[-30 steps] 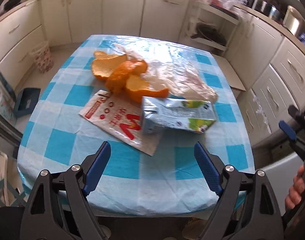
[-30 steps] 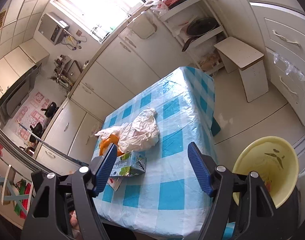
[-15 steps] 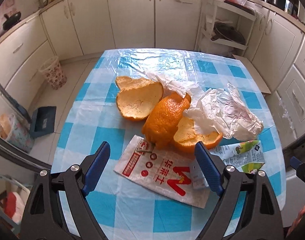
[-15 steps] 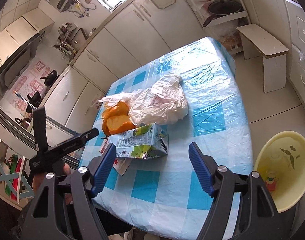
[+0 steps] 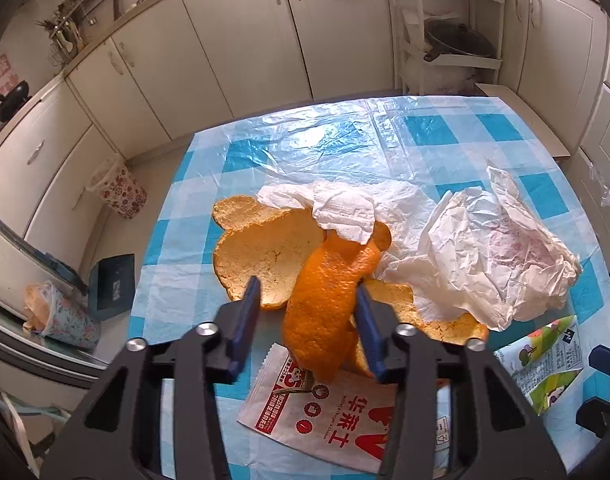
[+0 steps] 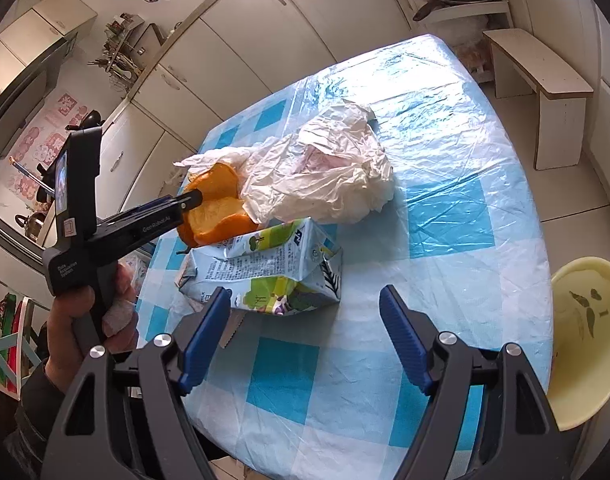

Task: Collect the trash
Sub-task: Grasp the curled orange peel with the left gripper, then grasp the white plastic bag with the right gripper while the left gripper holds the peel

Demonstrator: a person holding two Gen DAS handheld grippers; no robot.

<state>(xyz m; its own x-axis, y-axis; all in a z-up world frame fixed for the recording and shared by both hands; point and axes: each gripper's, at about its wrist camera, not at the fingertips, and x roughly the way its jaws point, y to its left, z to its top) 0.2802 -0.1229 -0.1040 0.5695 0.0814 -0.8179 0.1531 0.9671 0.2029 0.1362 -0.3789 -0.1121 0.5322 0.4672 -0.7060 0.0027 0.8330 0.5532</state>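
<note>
Trash lies on a blue checked table (image 5: 425,136): orange peels (image 5: 265,252), a curled orange peel (image 5: 325,300), white tissue (image 5: 345,208), a crumpled plastic bag (image 5: 493,248), a red-and-white wrapper (image 5: 329,416) and a flattened drink carton (image 6: 265,268). My left gripper (image 5: 307,320) straddles the curled peel with its jaws partly closed, the right pad touching it. It shows from the side in the right wrist view (image 6: 185,204). My right gripper (image 6: 305,332) is open and empty just in front of the carton. A yellow bin (image 6: 577,340) stands below the table's right edge.
White kitchen cabinets (image 5: 245,40) run behind the table. A small wooden stool (image 6: 541,80) and a shelf rack with a pan (image 5: 453,40) stand at the far right. A floral waste basket (image 5: 121,188) and a dustpan (image 5: 113,284) sit on the floor left.
My left gripper has moved forward over the table and narrowed its jaws around the curled orange peel. My right gripper has moved closer to the drink carton and stays open.
</note>
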